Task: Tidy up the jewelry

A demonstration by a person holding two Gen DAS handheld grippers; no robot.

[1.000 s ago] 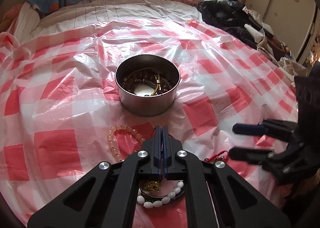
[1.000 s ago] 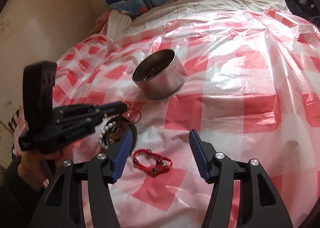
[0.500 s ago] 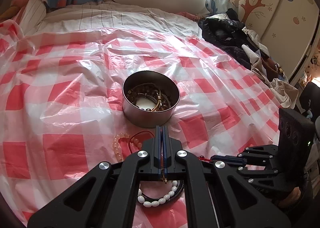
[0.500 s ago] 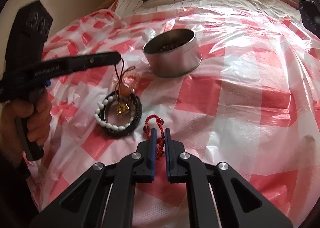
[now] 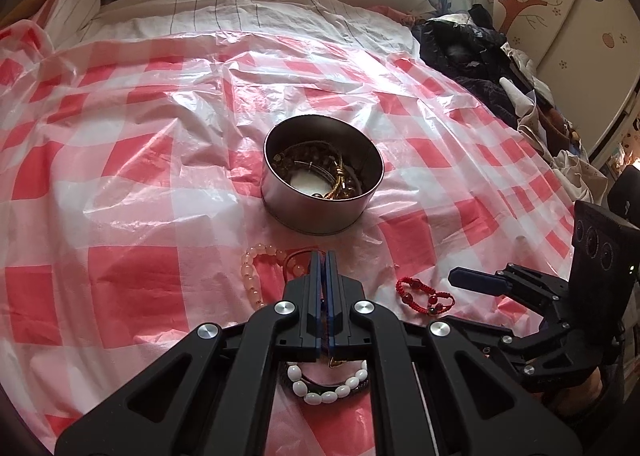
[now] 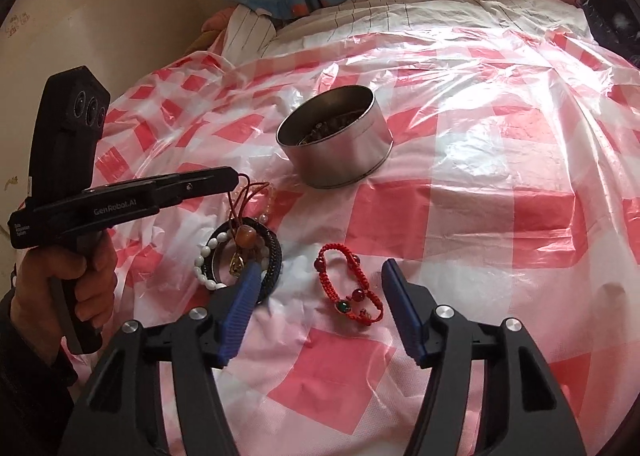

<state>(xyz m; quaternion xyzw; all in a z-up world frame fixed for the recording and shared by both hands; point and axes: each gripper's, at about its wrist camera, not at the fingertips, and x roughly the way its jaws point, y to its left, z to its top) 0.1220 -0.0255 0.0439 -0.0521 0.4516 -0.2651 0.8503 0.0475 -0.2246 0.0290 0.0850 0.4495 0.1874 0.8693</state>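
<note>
Having pinched shut a moment ago, now reopening around the red bracelet (image 6: 349,285): right gripper (image 6: 316,308) spreading its jaws, with the bracelet lying flat between them on the checked sheet (image 6: 500,184), untouched by either pad. Looking like a missed grab, since nothing is lifted.

Left gripper (image 5: 324,268) staying pinched on a thin red cord (image 6: 248,196), dangling an amber bead and gold charm (image 6: 240,252) just above the ring of white and black bracelets (image 6: 224,256) at 9 o'clock from the red one. Pale bead strand (image 5: 256,268) lying beyond, toward the tin.

Tin (image 6: 336,140) sitting at 12 o'clock from the red bracelet, well apart, already holding brown beads and gold chain.

Handling, as a guess: woven cord being very light, limp and flat against slick, crinkly plastic, so likely slipping under closing pads or dragging the sheet up with it. Better taking hold at a round bead near the 6 o'clock end, or pinching across both cord runs mid-loop, pressing down slightly before closing. Hardly fragile, but likely swinging once lifted, so carrying slowly over the tin rim.
</note>
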